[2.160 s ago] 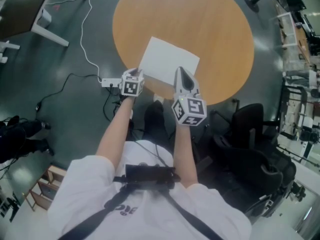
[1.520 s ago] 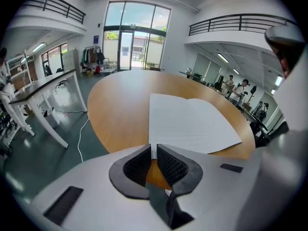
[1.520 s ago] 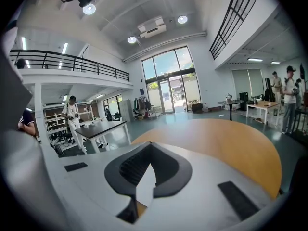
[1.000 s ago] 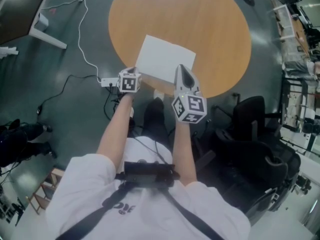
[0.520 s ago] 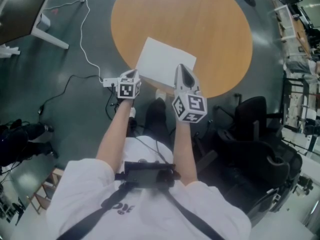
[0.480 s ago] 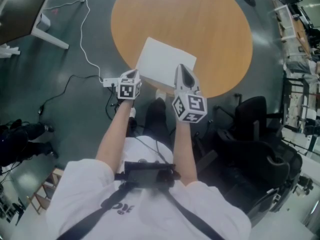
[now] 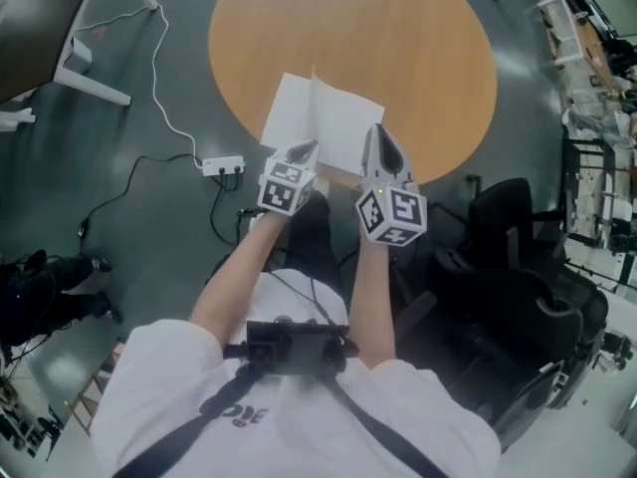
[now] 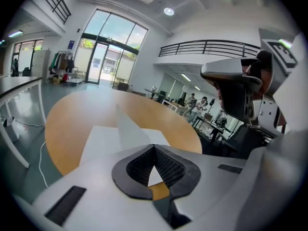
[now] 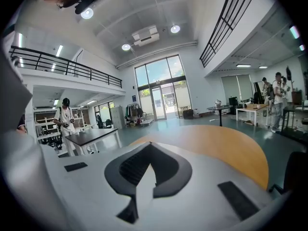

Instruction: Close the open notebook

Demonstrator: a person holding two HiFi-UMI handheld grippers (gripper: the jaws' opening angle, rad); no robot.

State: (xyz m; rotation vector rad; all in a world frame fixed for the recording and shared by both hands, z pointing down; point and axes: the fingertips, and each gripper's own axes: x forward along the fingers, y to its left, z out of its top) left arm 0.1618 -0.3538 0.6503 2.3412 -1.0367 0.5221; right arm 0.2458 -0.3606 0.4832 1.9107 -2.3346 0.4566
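The notebook (image 7: 348, 118) lies open at the desk's (image 7: 418, 38) 6 o'clock edge, spine running 12 to 6. We read the left gripper (image 7: 305, 150) jaws as clenched on the upright leaf (image 8: 126, 126), which should swing toward 3 o'clock. The right gripper (image 7: 382, 137) jaws are clenched empty beside the right page. Only the left gripper view shows the leaf standing; the head view flattens it

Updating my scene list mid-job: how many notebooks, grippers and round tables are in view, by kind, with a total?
notebook: 1
grippers: 2 (left gripper, right gripper)
round table: 1
Total: 4
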